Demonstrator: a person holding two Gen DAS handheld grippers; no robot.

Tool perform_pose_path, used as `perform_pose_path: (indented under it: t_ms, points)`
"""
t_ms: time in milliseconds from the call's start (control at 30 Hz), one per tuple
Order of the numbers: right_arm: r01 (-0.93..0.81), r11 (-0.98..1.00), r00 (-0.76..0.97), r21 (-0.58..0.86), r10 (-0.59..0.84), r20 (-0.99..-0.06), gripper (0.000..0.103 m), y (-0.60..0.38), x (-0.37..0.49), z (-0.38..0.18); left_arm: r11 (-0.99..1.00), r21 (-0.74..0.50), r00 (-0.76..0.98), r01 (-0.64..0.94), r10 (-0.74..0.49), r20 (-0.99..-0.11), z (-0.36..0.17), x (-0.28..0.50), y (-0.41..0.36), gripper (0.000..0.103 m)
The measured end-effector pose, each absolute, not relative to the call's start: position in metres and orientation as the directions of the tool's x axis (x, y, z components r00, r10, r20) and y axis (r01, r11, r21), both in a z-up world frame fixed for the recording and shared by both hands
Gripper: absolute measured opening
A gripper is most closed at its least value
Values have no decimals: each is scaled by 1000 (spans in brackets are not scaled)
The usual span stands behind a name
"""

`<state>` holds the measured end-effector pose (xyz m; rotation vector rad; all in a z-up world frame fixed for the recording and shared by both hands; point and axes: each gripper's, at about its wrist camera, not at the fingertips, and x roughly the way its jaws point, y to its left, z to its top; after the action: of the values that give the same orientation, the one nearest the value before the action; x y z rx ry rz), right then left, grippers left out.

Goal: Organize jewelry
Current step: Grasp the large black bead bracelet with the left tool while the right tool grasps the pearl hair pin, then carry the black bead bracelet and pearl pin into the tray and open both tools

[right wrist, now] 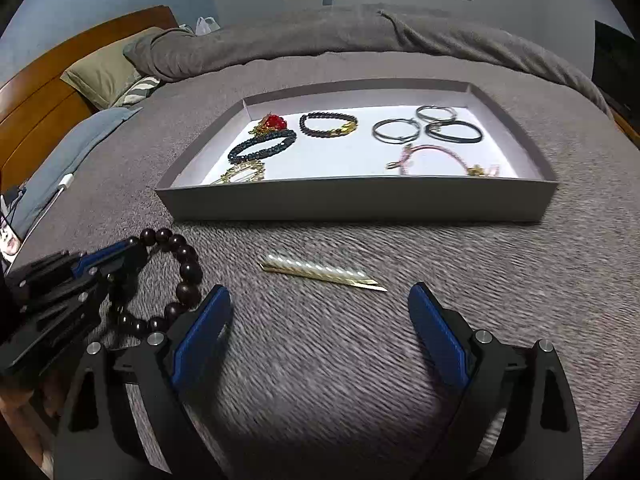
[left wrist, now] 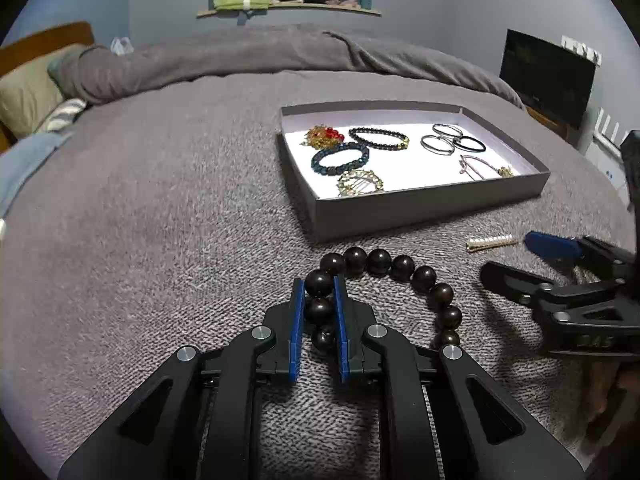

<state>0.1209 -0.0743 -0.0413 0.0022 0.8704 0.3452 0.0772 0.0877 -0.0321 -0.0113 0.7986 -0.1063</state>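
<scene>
A dark wooden bead bracelet point(left wrist: 404, 270) lies on the grey bedspread in front of the grey tray point(left wrist: 420, 200). My left gripper point(left wrist: 319, 284) is shut on the bracelet's left side, with beads between its blue pads. In the right wrist view the bracelet point(right wrist: 184, 264) sits at the left, held by the left gripper point(right wrist: 132, 250). A gold and pearl hair clip point(right wrist: 320, 274) lies on the bedspread just ahead of my right gripper point(right wrist: 320, 300), which is open and empty. The clip also shows in the left wrist view point(left wrist: 491, 243). The tray point(right wrist: 352, 200) holds several bracelets, rings and hair ties.
The grey blanket point(left wrist: 160, 220) covers the bed. Pillows point(right wrist: 108, 72) and a wooden headboard point(right wrist: 36, 108) are at the far left. A dark screen point(left wrist: 548, 76) stands at the right. A shelf point(left wrist: 288, 8) with clothes is on the back wall.
</scene>
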Motion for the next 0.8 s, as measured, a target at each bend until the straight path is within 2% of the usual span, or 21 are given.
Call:
perform_pose_path:
  t_ms: [67,133,500,800]
  points:
    - [-285,954,604,95,255,-755,84,-67,124,-45,994,-66,686,91,-111,-719,-34,79,89,15]
    - [-267,961,614,75,230,-755,69,-66,126,-47,993,-68,683,94,-114,-721,-35,79,89,15]
    - [-273,948,635,167,307,-709,69,-93,118,-34,985,-106,687,134,-169,-707,-30,76,86,15]
    - [-301,943,692,144,320,-648,69,-118,107,0,970,-123,772,210,-242,-589,11,52,78,15]
